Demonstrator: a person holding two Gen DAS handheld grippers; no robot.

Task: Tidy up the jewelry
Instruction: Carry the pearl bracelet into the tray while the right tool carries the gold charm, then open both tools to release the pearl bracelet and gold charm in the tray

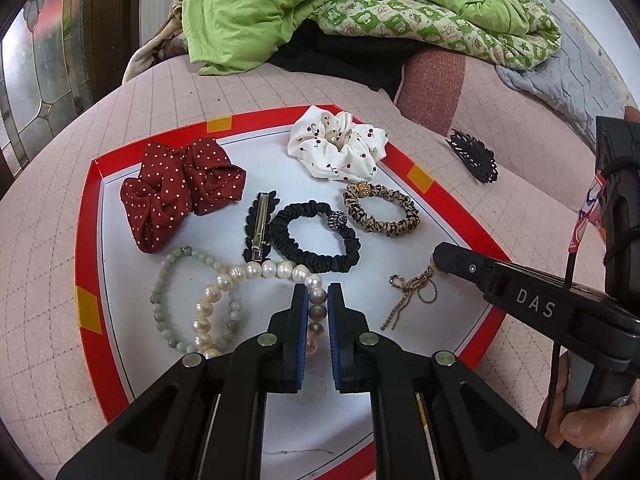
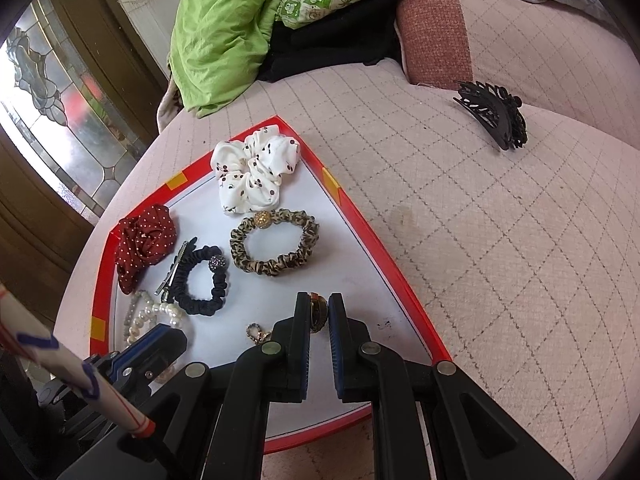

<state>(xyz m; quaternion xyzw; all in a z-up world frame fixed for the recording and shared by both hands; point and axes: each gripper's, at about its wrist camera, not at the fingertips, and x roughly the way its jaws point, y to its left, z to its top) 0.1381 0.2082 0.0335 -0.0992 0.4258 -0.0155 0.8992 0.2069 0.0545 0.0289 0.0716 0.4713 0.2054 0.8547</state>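
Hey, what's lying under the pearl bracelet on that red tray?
The pearl bracelet crosses over the green bead bracelet, and one end touches the black scrunchie. Below is the tray's white floor. The left gripper hides the bracelet's near part.

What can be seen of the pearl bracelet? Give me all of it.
The pearl bracelet is a loop of glossy, uneven cream-white beads, a few pinkish or grey. It lies flat on the white floor of the red-rimmed tray, near its front. Its loop overlaps the pale green bead bracelet, and its far side touches the black scrunchie. The left claw is shut on the darker pearls on its right side.
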